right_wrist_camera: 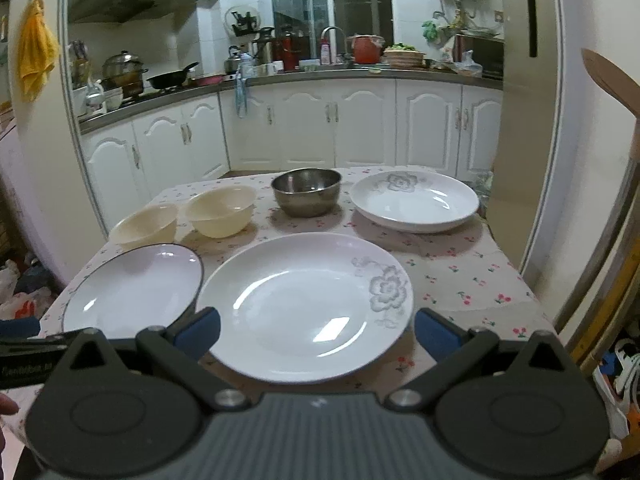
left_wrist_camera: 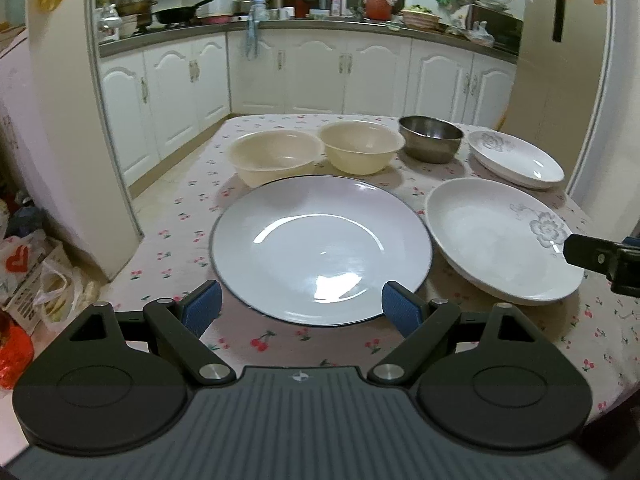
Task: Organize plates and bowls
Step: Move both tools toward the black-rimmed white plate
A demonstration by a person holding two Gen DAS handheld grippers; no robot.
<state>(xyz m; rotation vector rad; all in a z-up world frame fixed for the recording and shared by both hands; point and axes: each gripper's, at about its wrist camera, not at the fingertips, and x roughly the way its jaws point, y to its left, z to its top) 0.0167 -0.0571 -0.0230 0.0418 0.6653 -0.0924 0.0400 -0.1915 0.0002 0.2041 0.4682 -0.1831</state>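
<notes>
Left gripper [left_wrist_camera: 301, 309] open over rimmed plate [left_wrist_camera: 322, 250]; two cream bowls [left_wrist_camera: 316, 150] behind

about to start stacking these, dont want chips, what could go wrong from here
1. The rimmed plate and the near flower plate lie almost edge to edge, so lifting one may knock the other.
2. The far flower plate sits close to the table's right edge; a nudge could push it off.
3. Both the left gripper and right gripper are open at glossy rims, which may slip.
</notes>
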